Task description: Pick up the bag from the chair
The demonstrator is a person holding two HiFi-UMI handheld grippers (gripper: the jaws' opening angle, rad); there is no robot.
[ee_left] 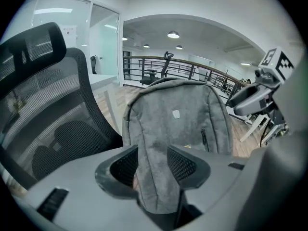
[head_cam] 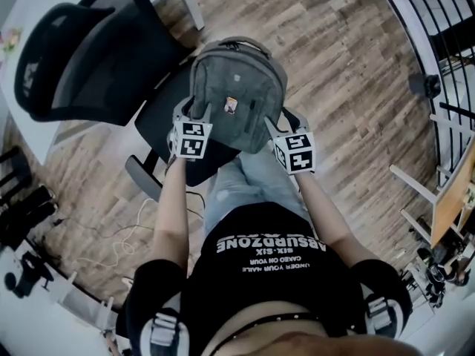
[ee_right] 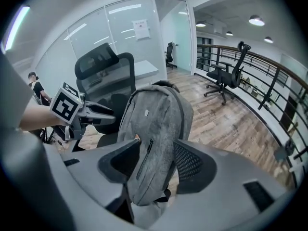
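While the bag (head_cam: 237,87) stands upright on the chair (head_cam: 89,65), I see my left gripper (head_cam: 193,113) and right gripper (head_cam: 278,122) spread wide, each with one lower side of the bag between its jaws.

The person wears a black T-shirt (head_cam: 267,284) with white lettering (head_cam: 271,245) and pale blue jeans (head_cam: 245,188).

Grey bag (head_cam: 237,87), upright on black chair (head_cam: 96,73) seat; left tongs (head_cam: 191,114) at its lower left edge, right tongs (head_cam: 277,124) at lower right; wooden floor (head_cam: 349,65) beneath.
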